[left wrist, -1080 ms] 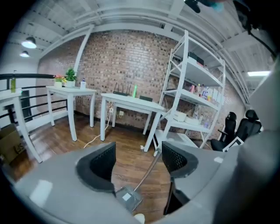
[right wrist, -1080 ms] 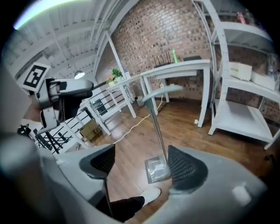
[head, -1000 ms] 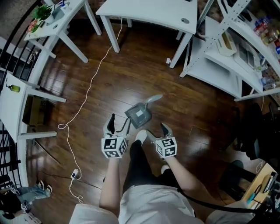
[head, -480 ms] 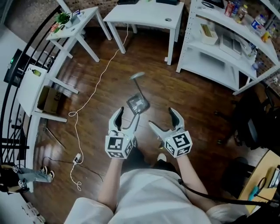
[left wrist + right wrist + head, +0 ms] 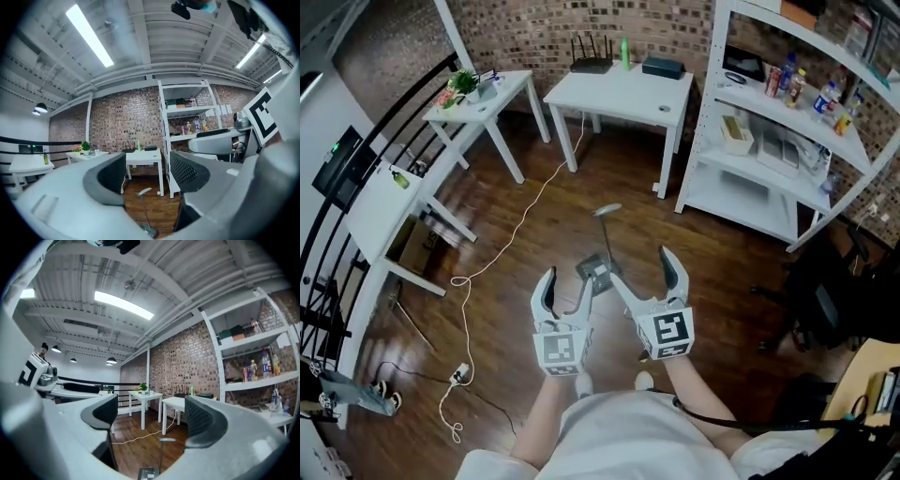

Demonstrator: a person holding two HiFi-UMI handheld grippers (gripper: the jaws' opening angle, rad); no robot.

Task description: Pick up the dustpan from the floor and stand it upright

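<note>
The grey dustpan (image 5: 597,270) stands upright by itself on the dark wood floor, its long handle (image 5: 607,214) pointing up. Nothing touches it. My left gripper (image 5: 566,283) and right gripper (image 5: 640,270) are held level above and in front of it, side by side, both open with nothing between the jaws. Through the gap of the left gripper (image 5: 147,177) the dustpan (image 5: 145,212) shows well below and beyond. In the right gripper view it is the same: the dustpan (image 5: 160,456) stands far past the open right gripper (image 5: 154,422).
A white cable (image 5: 505,246) runs across the floor to a power strip (image 5: 460,374). Two white tables (image 5: 623,86) stand at the brick wall, a white shelving unit (image 5: 769,155) on the right. A black railing and a white desk (image 5: 380,202) line the left.
Both grippers have risen up and away from the dustpan, and the head view has lifted. The dustpan stays standing on the floor, free of both grippers.
</note>
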